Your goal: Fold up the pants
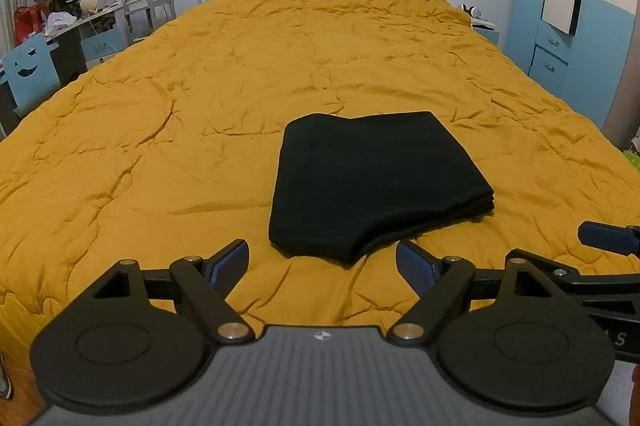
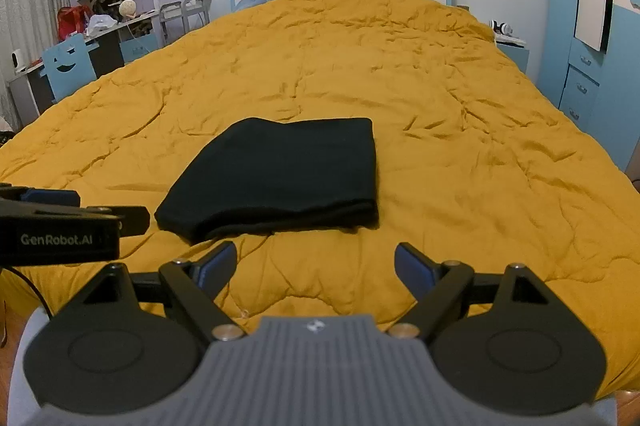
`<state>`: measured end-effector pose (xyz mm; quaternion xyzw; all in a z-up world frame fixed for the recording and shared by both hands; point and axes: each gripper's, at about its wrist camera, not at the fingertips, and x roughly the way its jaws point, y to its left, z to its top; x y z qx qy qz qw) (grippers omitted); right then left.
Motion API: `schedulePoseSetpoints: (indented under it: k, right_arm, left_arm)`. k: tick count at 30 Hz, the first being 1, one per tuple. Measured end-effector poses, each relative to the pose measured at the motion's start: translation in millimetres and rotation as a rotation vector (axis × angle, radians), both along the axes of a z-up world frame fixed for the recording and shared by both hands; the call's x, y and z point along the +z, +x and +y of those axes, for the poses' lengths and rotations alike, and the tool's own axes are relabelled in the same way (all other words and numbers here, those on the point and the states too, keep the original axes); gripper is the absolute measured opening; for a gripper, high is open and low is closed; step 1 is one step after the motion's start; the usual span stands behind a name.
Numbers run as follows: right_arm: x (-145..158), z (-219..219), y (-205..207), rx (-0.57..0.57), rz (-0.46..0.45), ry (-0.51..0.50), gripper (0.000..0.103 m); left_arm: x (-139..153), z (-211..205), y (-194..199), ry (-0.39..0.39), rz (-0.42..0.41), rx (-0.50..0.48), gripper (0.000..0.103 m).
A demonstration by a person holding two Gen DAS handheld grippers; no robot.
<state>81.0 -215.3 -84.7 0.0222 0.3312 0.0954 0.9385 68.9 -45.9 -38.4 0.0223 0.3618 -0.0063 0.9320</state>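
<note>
Folded pants (image 1: 372, 181) — layers indistinct; black

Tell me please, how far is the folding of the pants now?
Done, it seems: the black pants lie as a compact stack of layers on the yellow quilt. In hand: nothing; the left gripper and the right gripper are both open, short of the bundle, not touching it. Left: perhaps only tidying the slightly uneven near edge.
</note>
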Motion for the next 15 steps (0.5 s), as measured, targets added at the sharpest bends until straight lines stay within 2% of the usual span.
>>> schedulePoseSetpoints:
  k: [15]
  right_arm:
    - [2.6, 0.0, -2.3, -0.001, -0.010, -0.001, 0.082]
  left_arm:
    - [1.1, -0.1, -0.7, 0.000, -0.002, -0.001, 0.097]
